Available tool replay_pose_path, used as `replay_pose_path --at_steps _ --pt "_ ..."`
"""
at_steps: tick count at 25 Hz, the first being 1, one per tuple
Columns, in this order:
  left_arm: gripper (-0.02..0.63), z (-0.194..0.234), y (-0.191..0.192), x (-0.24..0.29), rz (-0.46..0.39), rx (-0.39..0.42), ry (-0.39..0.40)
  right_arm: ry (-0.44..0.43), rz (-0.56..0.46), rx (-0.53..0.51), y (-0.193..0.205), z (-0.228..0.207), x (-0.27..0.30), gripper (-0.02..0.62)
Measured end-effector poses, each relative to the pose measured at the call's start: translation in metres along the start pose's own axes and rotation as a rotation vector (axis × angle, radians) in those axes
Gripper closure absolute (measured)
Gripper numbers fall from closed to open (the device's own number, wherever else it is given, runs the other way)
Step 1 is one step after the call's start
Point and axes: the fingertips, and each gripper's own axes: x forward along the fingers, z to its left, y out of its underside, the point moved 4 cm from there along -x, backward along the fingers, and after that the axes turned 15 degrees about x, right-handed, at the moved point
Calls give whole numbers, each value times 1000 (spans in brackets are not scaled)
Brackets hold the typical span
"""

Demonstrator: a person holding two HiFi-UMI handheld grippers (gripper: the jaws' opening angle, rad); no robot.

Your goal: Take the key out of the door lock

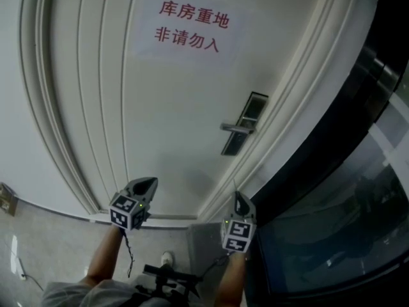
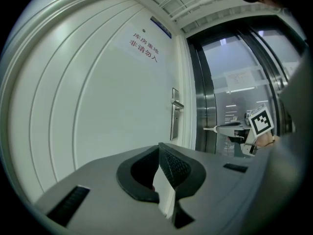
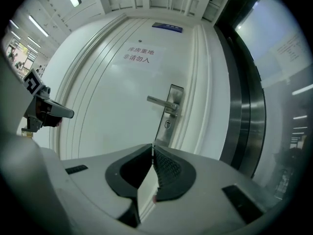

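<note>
White panelled door [image 1: 172, 107] ahead: one paper sign with red characters [image 1: 188, 27], one silver lever handle [image 1: 235, 128], one round keyhole [image 3: 167, 124] beneath it, the key too small to tell. Left gripper [image 1: 150, 183] and right gripper [image 1: 237, 197] hover low, well apart from it, both pinched together, empty.

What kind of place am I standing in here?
Probably an office-building corridor outside a storeroom: a white door with a lever handle, a paper notice in red Chinese, and a glass wall beside it.

Smooth matt door [image 1: 160, 120], brushed metal lever handle [image 1: 238, 129], paper notice [image 1: 192, 27], glossy glass partition [image 1: 345, 222]
</note>
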Motion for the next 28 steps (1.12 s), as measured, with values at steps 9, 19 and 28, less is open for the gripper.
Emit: replay_pose_path --at_steps 9,19,28 --pt "598 -15 0 -32 2 42 -15 2 -22 92 14 7 -41 574" --pt "599 -26 -5 -47 -16 64 -19 -6 -9 117 31 9 -58 574" --pt "598 -28 -9 -46 -20 67 -10 -24 -23 132 27 10 -59 575"
